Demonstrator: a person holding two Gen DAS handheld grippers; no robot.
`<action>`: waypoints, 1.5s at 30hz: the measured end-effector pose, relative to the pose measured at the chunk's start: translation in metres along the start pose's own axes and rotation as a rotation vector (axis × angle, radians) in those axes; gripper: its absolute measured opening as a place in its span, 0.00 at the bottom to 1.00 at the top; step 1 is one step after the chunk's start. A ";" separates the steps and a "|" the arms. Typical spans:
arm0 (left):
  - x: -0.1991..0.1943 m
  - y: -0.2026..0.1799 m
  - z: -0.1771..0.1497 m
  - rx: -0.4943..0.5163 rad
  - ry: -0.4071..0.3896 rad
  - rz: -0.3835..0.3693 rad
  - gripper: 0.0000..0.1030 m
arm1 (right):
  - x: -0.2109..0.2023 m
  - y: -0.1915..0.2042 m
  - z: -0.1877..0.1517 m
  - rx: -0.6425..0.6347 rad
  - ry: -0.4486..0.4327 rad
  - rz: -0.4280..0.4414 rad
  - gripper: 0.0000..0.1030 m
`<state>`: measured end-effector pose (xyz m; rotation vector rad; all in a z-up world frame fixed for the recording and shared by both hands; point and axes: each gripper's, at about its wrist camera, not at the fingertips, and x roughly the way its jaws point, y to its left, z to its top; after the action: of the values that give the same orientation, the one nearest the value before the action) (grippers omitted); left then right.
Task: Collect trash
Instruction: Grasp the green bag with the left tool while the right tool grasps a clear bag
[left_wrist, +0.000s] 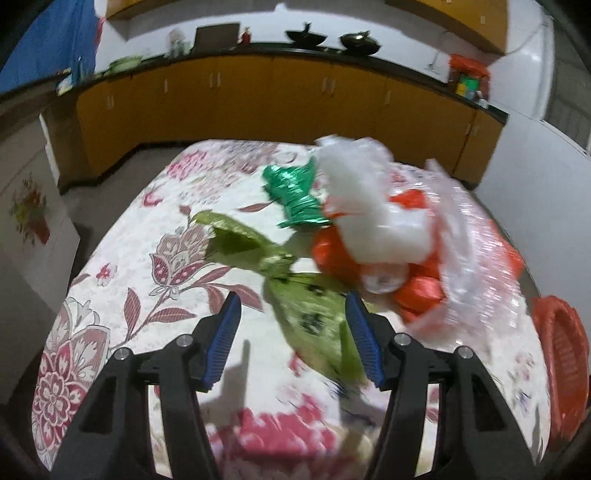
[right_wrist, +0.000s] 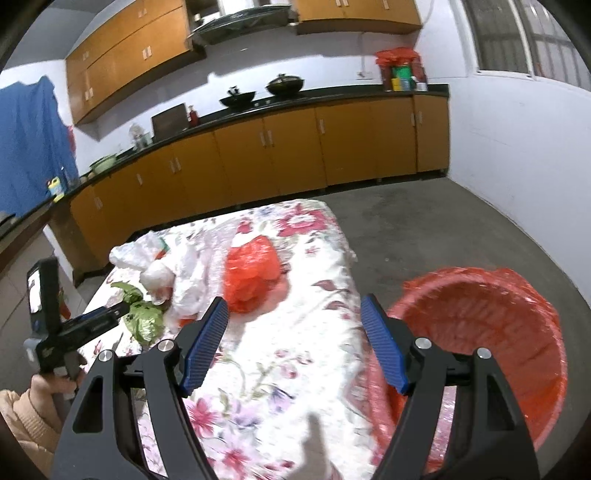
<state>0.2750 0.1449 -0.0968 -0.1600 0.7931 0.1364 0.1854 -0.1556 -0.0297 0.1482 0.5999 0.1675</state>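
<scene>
A floral-cloth table (left_wrist: 155, 236) holds a trash heap. In the left wrist view a green wrapper (left_wrist: 314, 314) lies between my open left gripper's (left_wrist: 293, 334) fingers, beside its right pad. Beyond lie a shiny green foil wrapper (left_wrist: 295, 192), white plastic (left_wrist: 369, 206) and orange bags (left_wrist: 332, 254). In the right wrist view my right gripper (right_wrist: 295, 347) is open and empty above the table (right_wrist: 314, 302), with an orange bag (right_wrist: 253, 273) ahead, white plastic (right_wrist: 177, 269) and the green wrapper (right_wrist: 146, 321) to the left. The left gripper (right_wrist: 110, 314) reaches the wrapper there.
A red bin lined with a red bag (right_wrist: 491, 339) stands by the table's right edge; it also shows in the left wrist view (left_wrist: 561, 365). Yellow kitchen cabinets (right_wrist: 295, 147) with woks (right_wrist: 284, 85) on the counter run along the back. Grey floor lies to the right.
</scene>
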 end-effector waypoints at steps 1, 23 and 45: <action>0.007 0.003 0.003 -0.011 0.015 -0.001 0.57 | 0.004 0.006 0.000 -0.012 0.005 0.005 0.72; 0.045 0.026 -0.001 -0.030 0.098 -0.041 0.11 | 0.071 0.077 0.011 -0.110 0.097 0.100 0.62; -0.026 0.059 0.000 -0.007 -0.047 -0.062 0.11 | 0.121 0.104 0.003 -0.105 0.238 0.143 0.15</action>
<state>0.2459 0.2007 -0.0833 -0.1872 0.7406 0.0845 0.2737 -0.0309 -0.0737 0.0697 0.8159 0.3580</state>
